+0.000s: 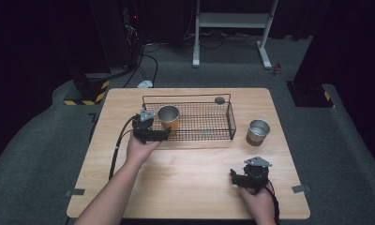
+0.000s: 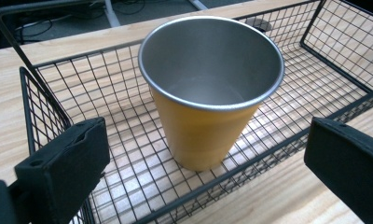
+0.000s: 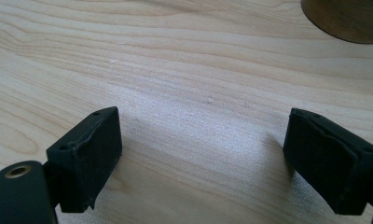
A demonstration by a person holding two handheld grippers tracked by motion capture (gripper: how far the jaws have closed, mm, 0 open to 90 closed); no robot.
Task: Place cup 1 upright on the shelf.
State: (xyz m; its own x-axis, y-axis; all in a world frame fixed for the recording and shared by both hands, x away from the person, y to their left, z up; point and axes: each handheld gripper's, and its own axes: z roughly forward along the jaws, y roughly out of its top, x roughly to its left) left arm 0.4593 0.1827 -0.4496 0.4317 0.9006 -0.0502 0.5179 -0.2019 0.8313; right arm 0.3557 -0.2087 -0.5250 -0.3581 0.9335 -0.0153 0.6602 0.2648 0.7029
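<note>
1. I have the left gripper [image 1: 163, 135] at the near left corner of the wire basket [image 1: 209, 137], its jaws spread wide and holding nothing.
2. The orange cup [image 2: 208, 98] stands upright inside the basket, at its left end, just beyond the near rail and between my open jaws in the left gripper view.
3. My right gripper [image 1: 236, 177] rests low over bare tabletop [image 3: 184, 70] near the front edge, jaws likewise spread and empty.
4. A second, silver cup [image 1: 258, 131] stands on the tabletop just outside the basket's right end, well apart from the right gripper.
5. I judge the step in hand to be work on the orange cup; if I am lifting it out, next comes reaching over the rail and closing on its wall.
</note>
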